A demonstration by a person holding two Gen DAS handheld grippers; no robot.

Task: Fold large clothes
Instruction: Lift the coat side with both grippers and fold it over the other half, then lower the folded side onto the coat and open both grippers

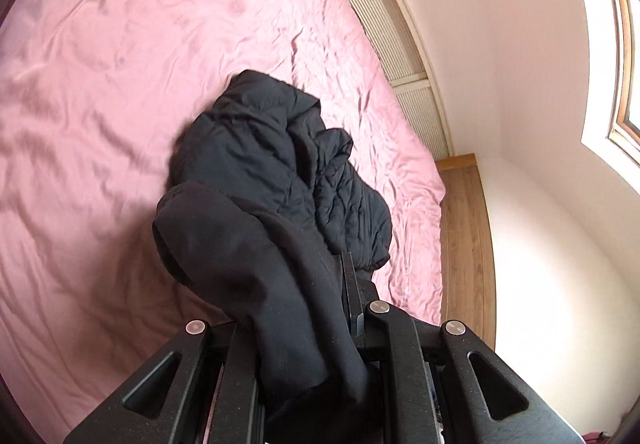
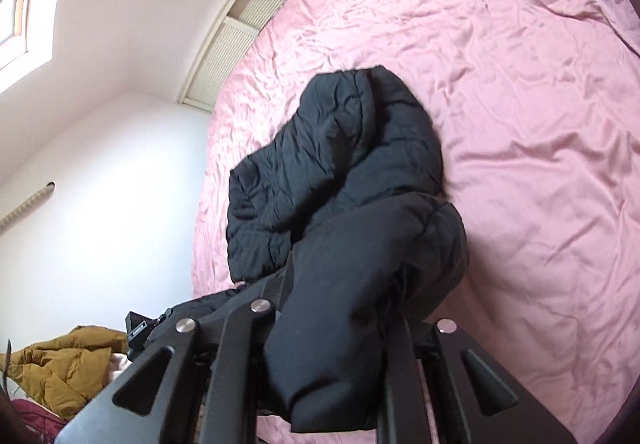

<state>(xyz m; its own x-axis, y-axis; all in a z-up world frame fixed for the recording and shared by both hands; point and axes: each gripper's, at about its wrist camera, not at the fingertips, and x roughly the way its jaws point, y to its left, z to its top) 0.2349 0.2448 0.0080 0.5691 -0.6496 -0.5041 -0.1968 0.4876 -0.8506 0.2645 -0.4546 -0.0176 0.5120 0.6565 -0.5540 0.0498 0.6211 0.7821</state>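
Observation:
A black padded jacket (image 1: 256, 148) hangs bunched above the pink bed sheet (image 1: 100, 84). My left gripper (image 1: 320, 284) is shut on a fold of the jacket, which drapes over its fingers and hides most of them. In the right wrist view the same black jacket (image 2: 344, 164) hangs in a crumpled lump over the pink sheet (image 2: 520, 124). My right gripper (image 2: 344, 308) is shut on another thick fold of it, and the cloth covers the fingertips.
A slatted headboard panel (image 1: 384, 20) runs along the bed's far edge under a white wall. A wooden floor strip (image 1: 464, 228) lies beside the bed. A mustard-brown jacket (image 2: 60, 368) and a dark red cloth (image 2: 28, 414) lie at the lower left in the right wrist view.

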